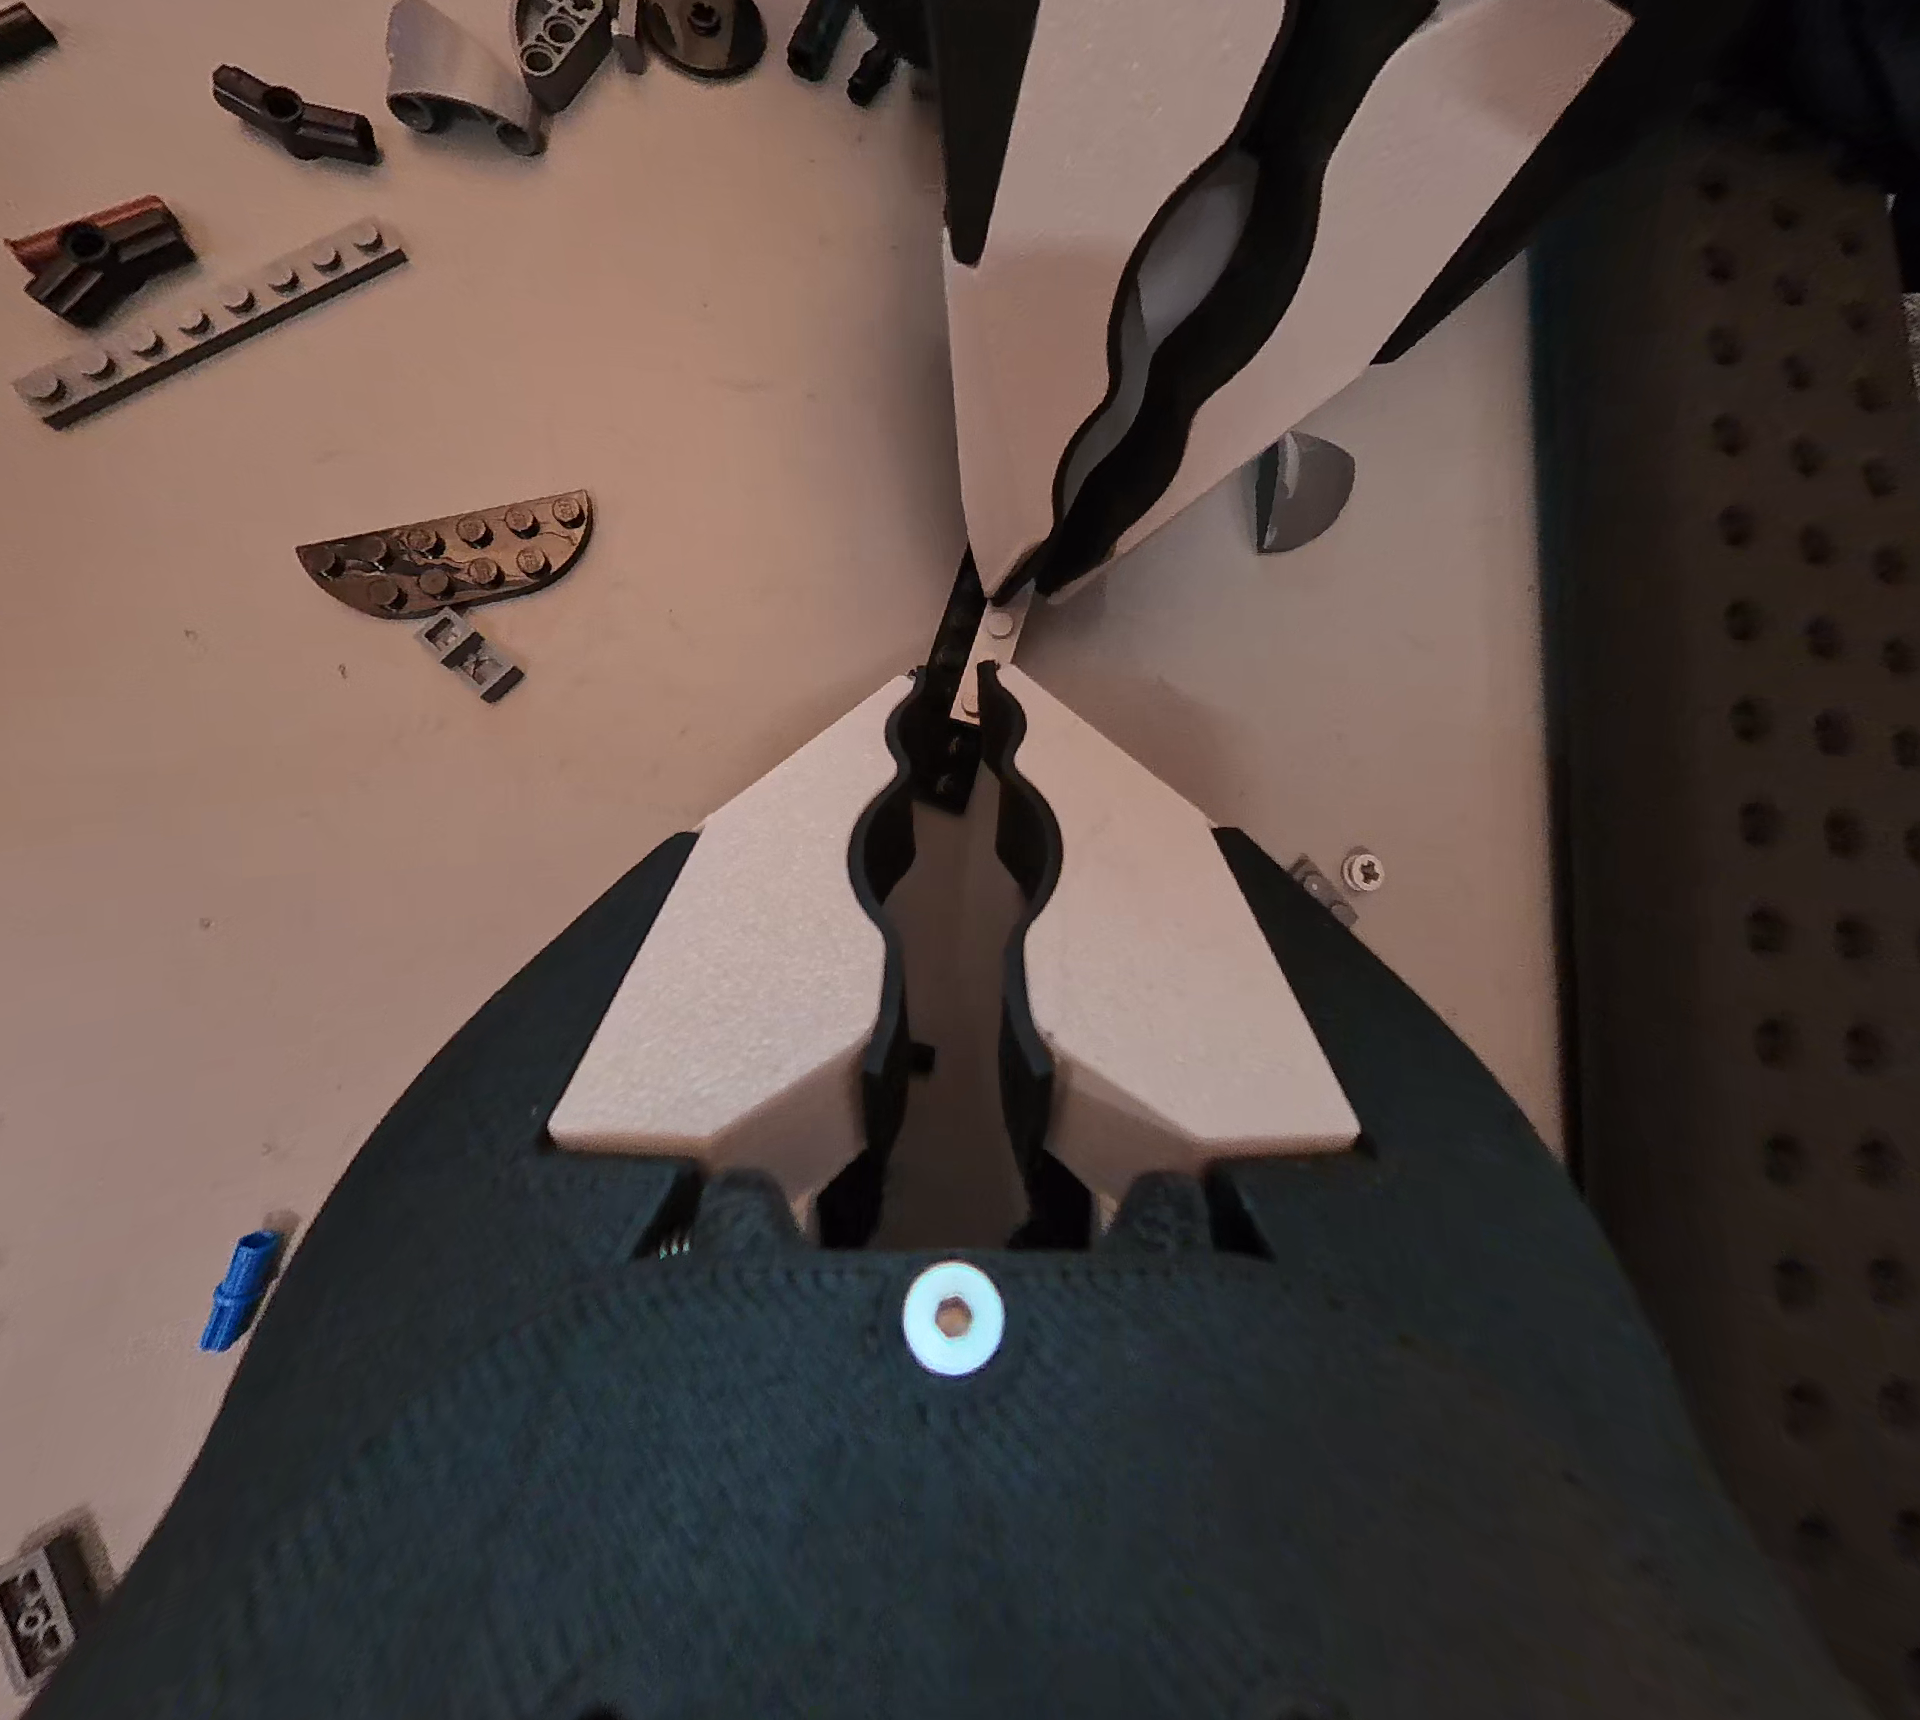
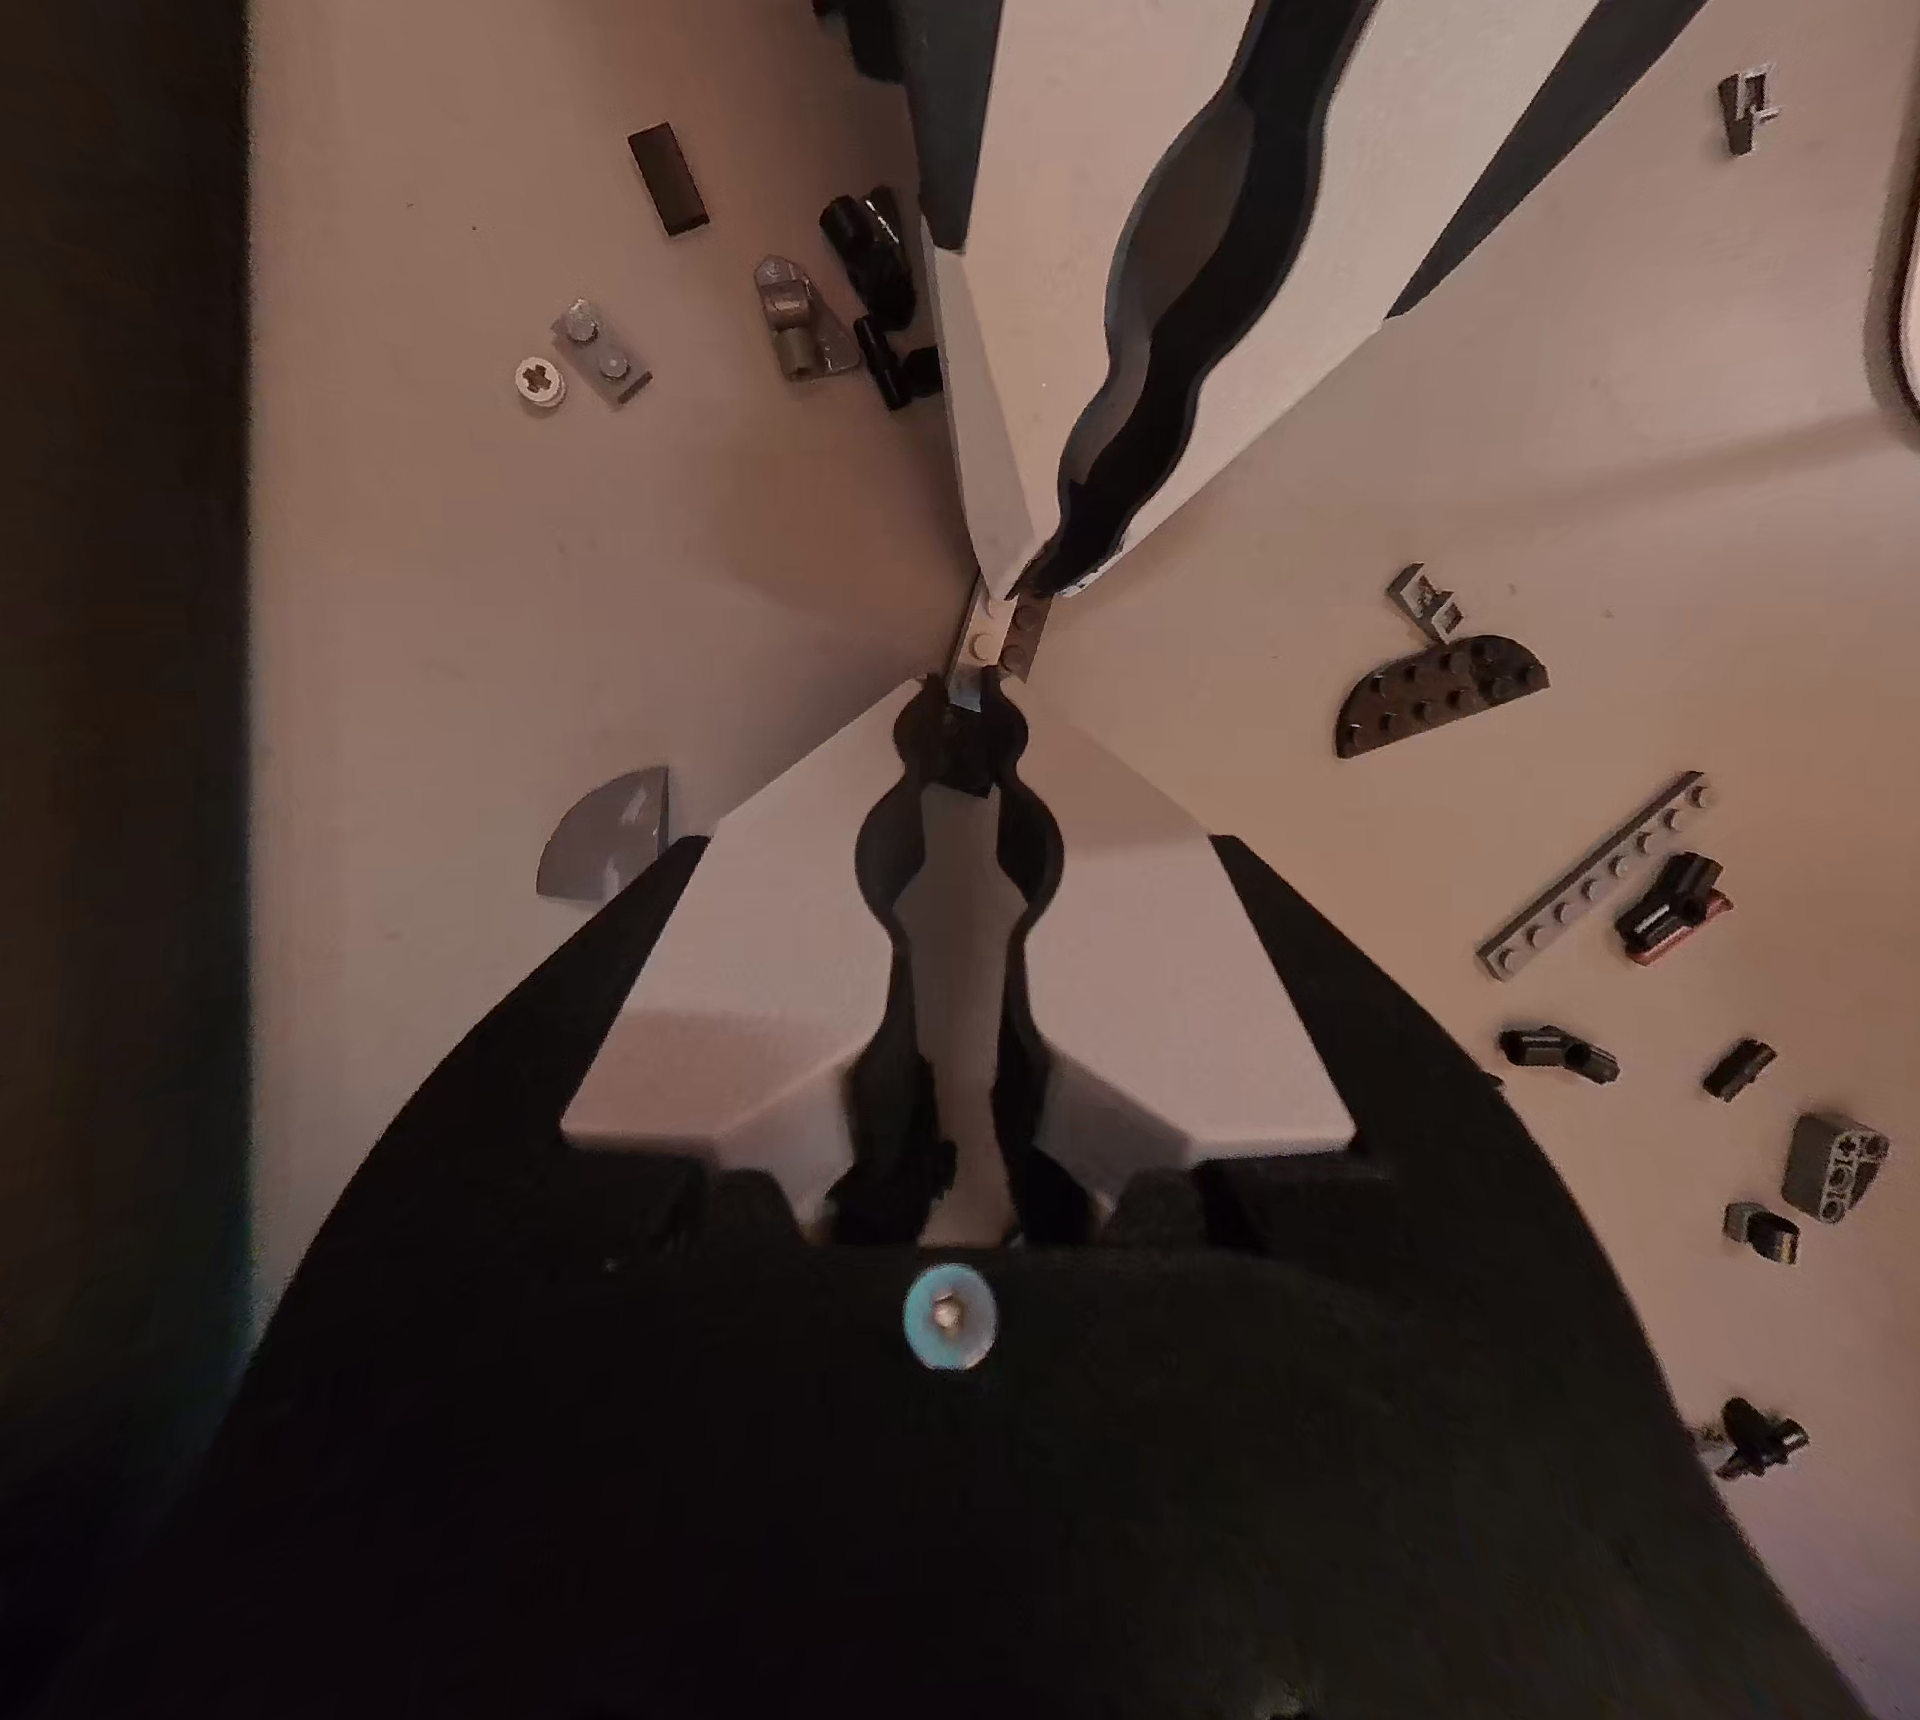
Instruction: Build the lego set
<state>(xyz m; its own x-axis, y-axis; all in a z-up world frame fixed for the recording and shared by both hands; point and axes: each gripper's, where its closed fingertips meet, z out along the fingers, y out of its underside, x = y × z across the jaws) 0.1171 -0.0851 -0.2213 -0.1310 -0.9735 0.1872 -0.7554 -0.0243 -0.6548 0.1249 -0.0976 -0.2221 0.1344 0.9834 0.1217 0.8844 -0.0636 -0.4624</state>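
Left wrist view first: left gripper (image 1: 951, 714) low centre, fingers pinched tight on a black studded plate (image 1: 951, 662) with a small light plate (image 1: 995, 631) sitting against its right side. Right gripper (image 1: 1023, 584) coming down from the upper right of the frame, tips clamped on the top end of that same little stack, so both tips nearly touching mid-frame, well up off the pale table (image 1: 623, 839). Loose bits scattered across the left half: black half-round plate (image 1: 452, 553) left of centre, long grey strip (image 1: 213, 325) above it, tiny grey plate (image 1: 470, 654) just under the half-round one, blue pin (image 1: 239, 1291) down at lower left, black dish (image 1: 703, 21) up top. Grey curved piece (image 1: 1299, 491) right of the grippers, dark perforated surface (image 1: 1766, 839) along the right edge

Right wrist view: right gripper (image 2: 964, 706) bottom centre, clenched on the light plate (image 2: 977, 631), black studded plate (image 2: 1023, 631) right beside it and touching. Left gripper (image 2: 1044, 579) reaching in from the top, gripping the stack's far end. Half-round plate (image 2: 1439, 694) and grey strip (image 2: 1595, 875) off to the right, grey curved piece (image 2: 608, 834) lower left, small round white piece (image 2: 540, 380) next to a grey two-stud plate (image 2: 603, 356) at left
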